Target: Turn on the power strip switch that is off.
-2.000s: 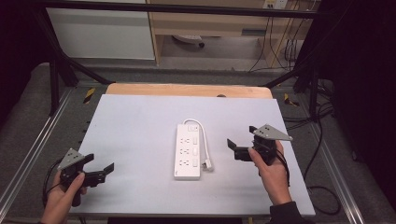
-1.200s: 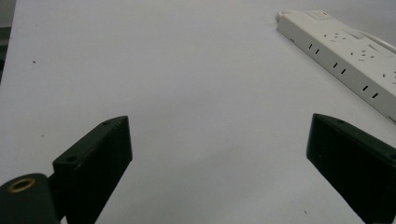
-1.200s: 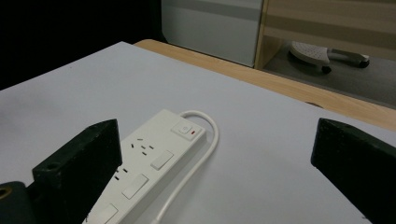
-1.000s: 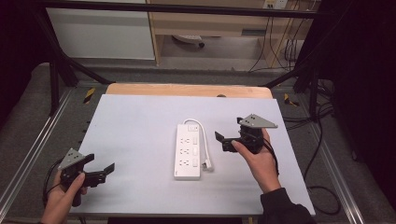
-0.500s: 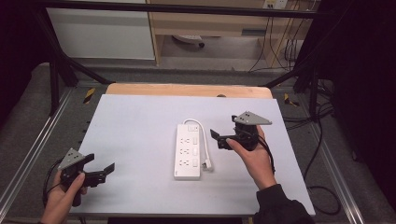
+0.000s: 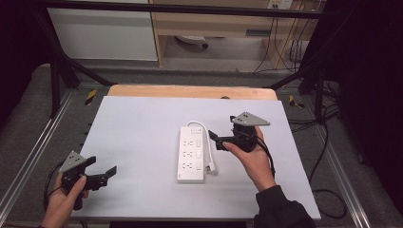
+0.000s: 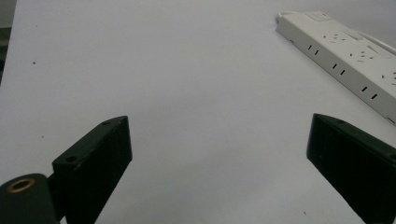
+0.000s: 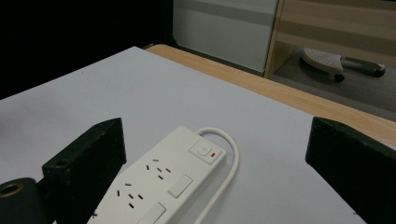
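Item: white power strip (image 6: 192,154), centre of frame on the desk (image 6: 142,128), cord (image 6: 209,151) looped along its right side.
Right gripper (image 6: 215,139): jaws apart, just right of the strip.
Left gripper (image 6: 105,175): jaws apart, lower left, idle.
Step, judged: approach. Next: centre the jaws on strip or cord.

left gripper (image 6: 103,175): held low at the near left, jaws spread wide, nothing between them | left hand (image 6: 64,199): wrapped around its handle | right gripper (image 6: 216,140): raised mid-right, jaws wide apart, apparently pointed leftward | right hand (image 6: 254,159): cupped beneath it, palm up, dark sleeve at wrist
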Action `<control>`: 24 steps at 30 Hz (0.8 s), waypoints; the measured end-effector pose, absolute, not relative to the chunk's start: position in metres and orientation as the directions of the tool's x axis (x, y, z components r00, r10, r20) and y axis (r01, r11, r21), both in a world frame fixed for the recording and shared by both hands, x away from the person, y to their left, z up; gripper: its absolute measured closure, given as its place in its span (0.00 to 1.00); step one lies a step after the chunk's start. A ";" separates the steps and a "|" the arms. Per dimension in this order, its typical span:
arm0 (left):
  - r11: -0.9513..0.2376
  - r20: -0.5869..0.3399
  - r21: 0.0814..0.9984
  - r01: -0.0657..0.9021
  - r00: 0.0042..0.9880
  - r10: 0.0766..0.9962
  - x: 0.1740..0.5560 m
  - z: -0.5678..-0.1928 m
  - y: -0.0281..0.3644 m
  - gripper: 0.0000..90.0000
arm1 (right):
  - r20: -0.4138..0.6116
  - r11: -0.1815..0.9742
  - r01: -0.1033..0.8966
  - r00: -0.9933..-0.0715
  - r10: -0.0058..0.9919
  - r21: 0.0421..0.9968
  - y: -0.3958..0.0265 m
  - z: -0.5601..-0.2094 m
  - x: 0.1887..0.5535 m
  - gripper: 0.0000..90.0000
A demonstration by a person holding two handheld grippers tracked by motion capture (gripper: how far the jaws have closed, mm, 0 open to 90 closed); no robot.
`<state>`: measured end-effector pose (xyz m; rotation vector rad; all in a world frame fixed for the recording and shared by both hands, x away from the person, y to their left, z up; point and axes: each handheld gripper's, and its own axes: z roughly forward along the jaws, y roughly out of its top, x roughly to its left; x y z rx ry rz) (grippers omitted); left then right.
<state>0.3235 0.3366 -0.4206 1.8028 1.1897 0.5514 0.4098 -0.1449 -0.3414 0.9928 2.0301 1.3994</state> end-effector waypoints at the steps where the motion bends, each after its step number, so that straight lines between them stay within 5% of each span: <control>1: -0.152 -0.100 0.853 0.500 0.442 0.891 0.323 -0.421 0.337 0.08 | 0.015 0.216 0.293 -0.624 0.782 0.932 -0.144 -0.341 0.410 0.07; 24: -0.153 -0.100 0.853 0.500 0.444 0.891 0.324 -0.421 0.337 0.08 | 0.016 0.226 0.295 -0.639 0.769 0.929 -0.131 -0.343 0.415 0.20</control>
